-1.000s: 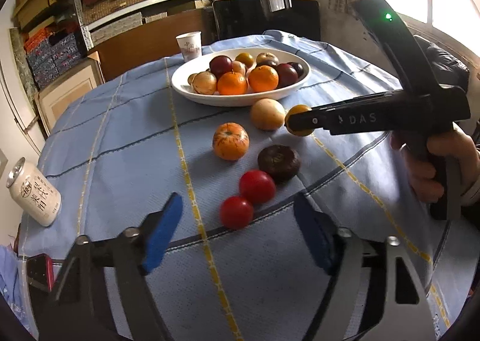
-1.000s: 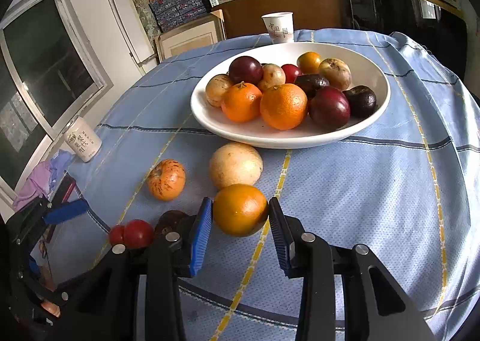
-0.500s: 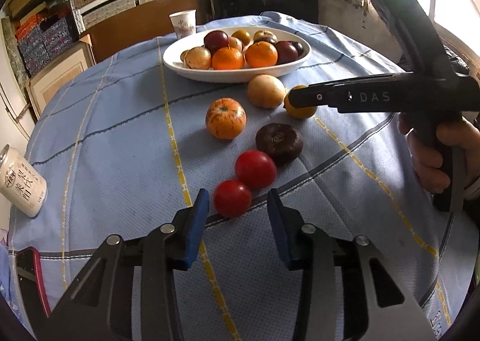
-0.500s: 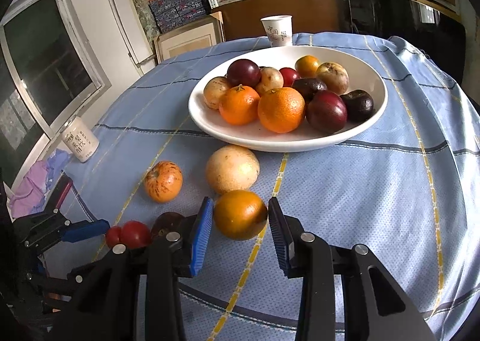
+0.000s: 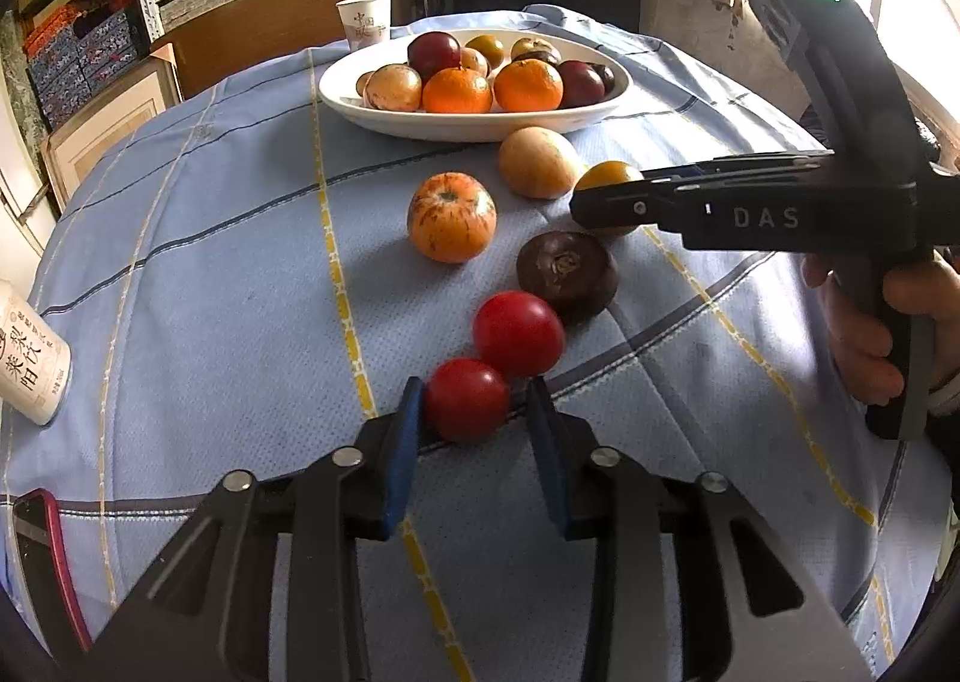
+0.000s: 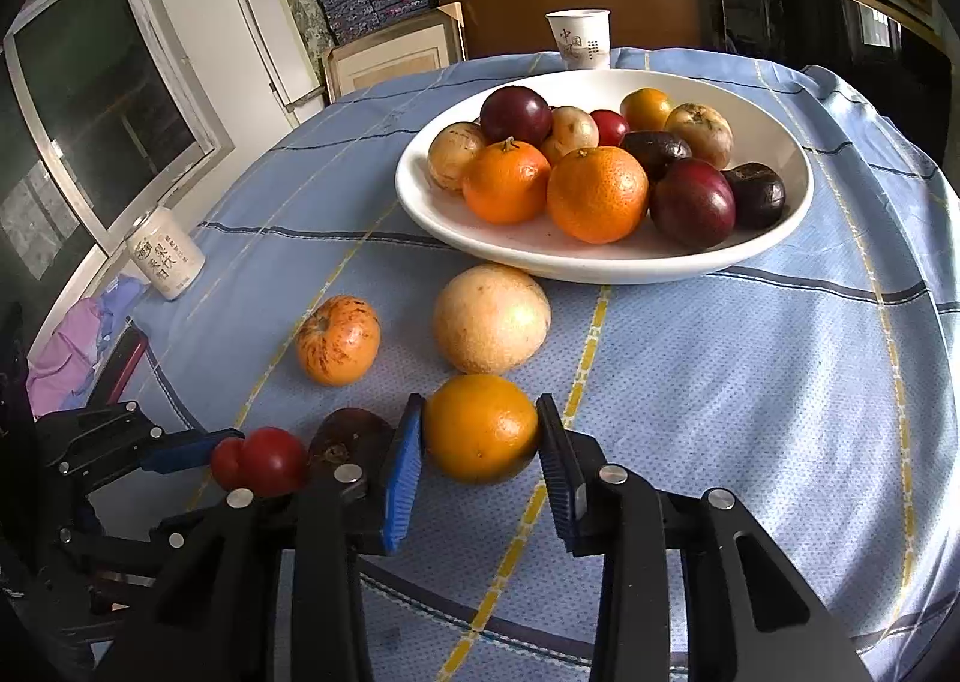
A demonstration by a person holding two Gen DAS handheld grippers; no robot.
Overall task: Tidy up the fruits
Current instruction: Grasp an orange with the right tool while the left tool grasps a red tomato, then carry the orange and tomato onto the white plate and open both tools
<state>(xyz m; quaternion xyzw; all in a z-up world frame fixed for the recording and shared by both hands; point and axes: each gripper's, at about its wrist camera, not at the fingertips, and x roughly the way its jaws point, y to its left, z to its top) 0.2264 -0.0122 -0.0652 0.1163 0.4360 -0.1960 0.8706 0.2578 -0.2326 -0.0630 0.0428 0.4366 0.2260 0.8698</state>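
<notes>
A white bowl (image 5: 474, 127) (image 6: 600, 262) holds several fruits at the far side of the blue cloth. Loose fruit lies in front of it. My left gripper (image 5: 474, 412) has its blue pads around a small red tomato (image 5: 465, 399); the left pad touches it, the right pad stands just off it. A second red tomato (image 5: 519, 331) lies right behind. My right gripper (image 6: 480, 436) is shut on a yellow-orange fruit (image 6: 480, 427), which rests on the cloth.
A striped orange fruit (image 5: 451, 215), a pale round fruit (image 5: 537, 161) and a dark brown fruit (image 5: 567, 273) lie between the grippers and the bowl. A can (image 5: 30, 367) stands at left, a paper cup (image 5: 363, 22) behind the bowl, a phone (image 5: 48, 556) near left.
My left gripper has moved forward and narrowed its jaws around the near red tomato. My right gripper has closed onto the yellow-orange fruit.
</notes>
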